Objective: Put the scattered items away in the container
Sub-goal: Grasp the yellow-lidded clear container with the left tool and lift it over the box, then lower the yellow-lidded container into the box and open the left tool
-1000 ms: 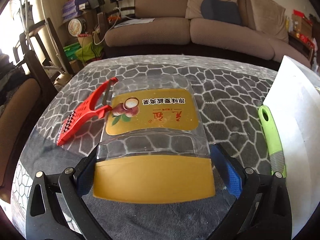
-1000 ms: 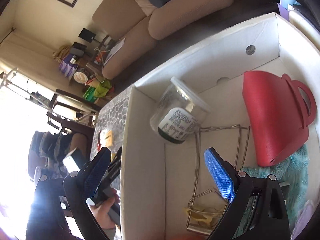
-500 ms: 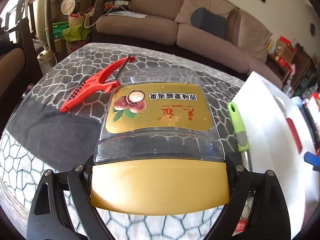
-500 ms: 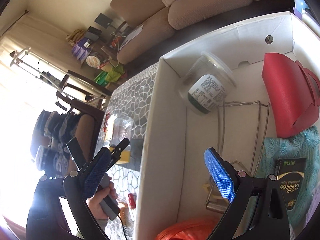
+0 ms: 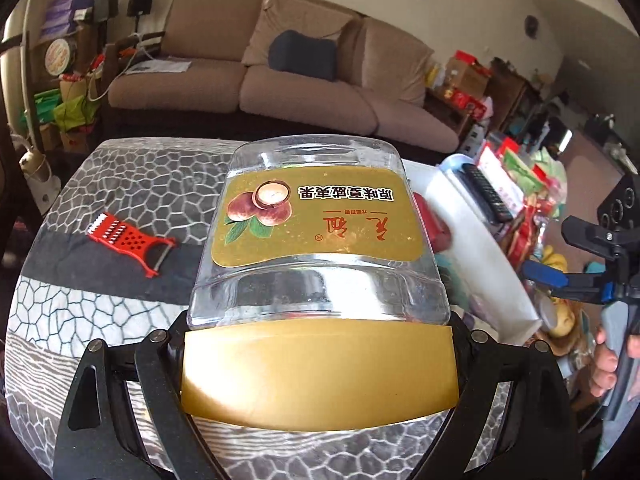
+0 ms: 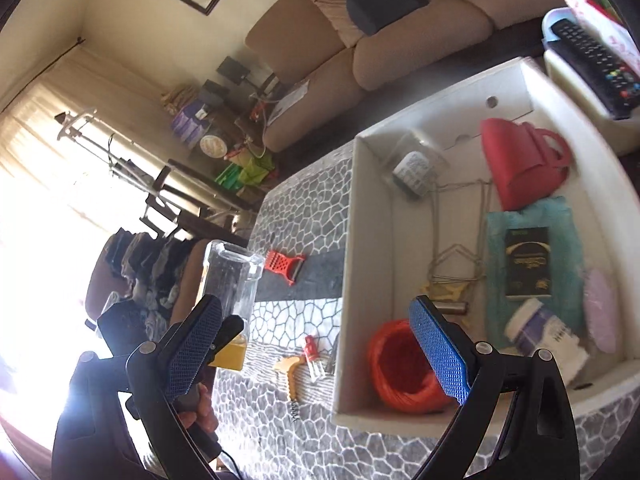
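My left gripper [image 5: 318, 364] is shut on the gold lid of a clear plastic jar [image 5: 316, 232] and holds it in the air above the table; the jar also shows in the right wrist view [image 6: 230, 280]. The white box [image 6: 366, 240] stands on the right of the table and holds a red bag [image 6: 520, 168], a small jar [image 6: 416, 168], a teal cloth and other items. A red grater [image 5: 128, 240] lies on the tablecloth, also seen in the right wrist view [image 6: 284, 265]. My right gripper [image 6: 316, 348] is open and empty, high above the box's near left corner.
A corkscrew [image 6: 290, 376], a small red bottle [image 6: 312, 356] and a metal tool lie left of the box. A remote [image 6: 592, 60] sits on a tray beyond it. A sofa [image 5: 280, 80] stands behind the table.
My left gripper has lifted the jar higher and swung right toward the box. My right gripper has risen and pulled back from the box, so more of the table shows.
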The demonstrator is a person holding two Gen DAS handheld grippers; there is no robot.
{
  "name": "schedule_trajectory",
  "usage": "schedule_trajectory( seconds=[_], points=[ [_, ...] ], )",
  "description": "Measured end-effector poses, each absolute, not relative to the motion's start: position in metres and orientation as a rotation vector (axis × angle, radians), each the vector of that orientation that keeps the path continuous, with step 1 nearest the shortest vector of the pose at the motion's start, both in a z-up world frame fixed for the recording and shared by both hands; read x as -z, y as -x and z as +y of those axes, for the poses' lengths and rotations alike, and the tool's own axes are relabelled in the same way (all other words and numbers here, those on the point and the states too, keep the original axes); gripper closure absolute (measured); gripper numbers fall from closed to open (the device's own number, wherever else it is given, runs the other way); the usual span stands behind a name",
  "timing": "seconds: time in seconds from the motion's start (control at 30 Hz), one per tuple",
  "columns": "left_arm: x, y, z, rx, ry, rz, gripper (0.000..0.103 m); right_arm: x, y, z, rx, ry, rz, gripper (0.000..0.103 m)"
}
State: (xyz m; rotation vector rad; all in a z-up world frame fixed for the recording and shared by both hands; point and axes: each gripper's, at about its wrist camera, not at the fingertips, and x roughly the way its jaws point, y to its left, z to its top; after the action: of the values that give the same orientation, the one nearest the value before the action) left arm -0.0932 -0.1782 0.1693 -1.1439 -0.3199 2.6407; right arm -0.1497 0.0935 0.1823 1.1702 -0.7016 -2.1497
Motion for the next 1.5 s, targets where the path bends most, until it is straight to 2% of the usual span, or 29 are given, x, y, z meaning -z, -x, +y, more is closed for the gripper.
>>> schedule_trajectory(
  seconds=[0.17, 0.4, 0.63, 0.73, 0.9, 0.97, 1.13, 1.2, 1.33, 1.5],
  points=[
    [-0.165, 0.107, -0.087, -2.553, 1.178, -0.297, 0.014, -0.193, 0.121, 0.156, 2.31, -1.145, -0.711, 0.004],
    [-0.128, 0.144, 0.026, -2.479, 1.313, -0.226, 0.014, -0.186, 0.11, 0.216, 2.324, -1.136, -0.787, 0.004],
    [-0.087, 0.178, 0.091, -2.469, 1.478, -0.209, 0.014, -0.165, 0.113, 0.247, 2.302, -1.167, -0.807, 0.004],
    [-0.072, 0.183, 0.104, -2.433, 1.554, -0.269, 0.014, -0.157, 0.116, 0.255, 2.288, -1.173, -0.818, 0.004],
    [-0.071, 0.176, 0.102, -2.378, 1.6, -0.352, 0.011, -0.149, 0.118, 0.266, 2.279, -1.181, -0.839, 0.004],
    [-0.077, 0.171, 0.091, -2.356, 1.613, -0.389, 0.0, -0.147, 0.117, 0.269, 2.273, -1.178, -0.86, 0.004],
    [-0.088, 0.163, 0.07, -2.24, 1.632, -0.539, 0.0, -0.141, 0.116, 0.273, 2.226, -1.161, -0.951, 0.004],
    [-0.099, 0.155, 0.056, -2.266, 1.612, -0.548, 0.0, -0.141, 0.114, 0.271, 2.225, -1.164, -0.956, 0.004],
    [-0.116, 0.142, 0.015, -2.352, 1.596, -0.534, 0.0, -0.142, 0.114, 0.259, 2.233, -1.19, -0.909, 0.001],
    [-0.125, 0.136, -0.033, -2.391, 1.589, -0.624, 0.0, -0.135, 0.122, 0.23, 2.245, -1.24, -0.791, 0.002]
  ],
)
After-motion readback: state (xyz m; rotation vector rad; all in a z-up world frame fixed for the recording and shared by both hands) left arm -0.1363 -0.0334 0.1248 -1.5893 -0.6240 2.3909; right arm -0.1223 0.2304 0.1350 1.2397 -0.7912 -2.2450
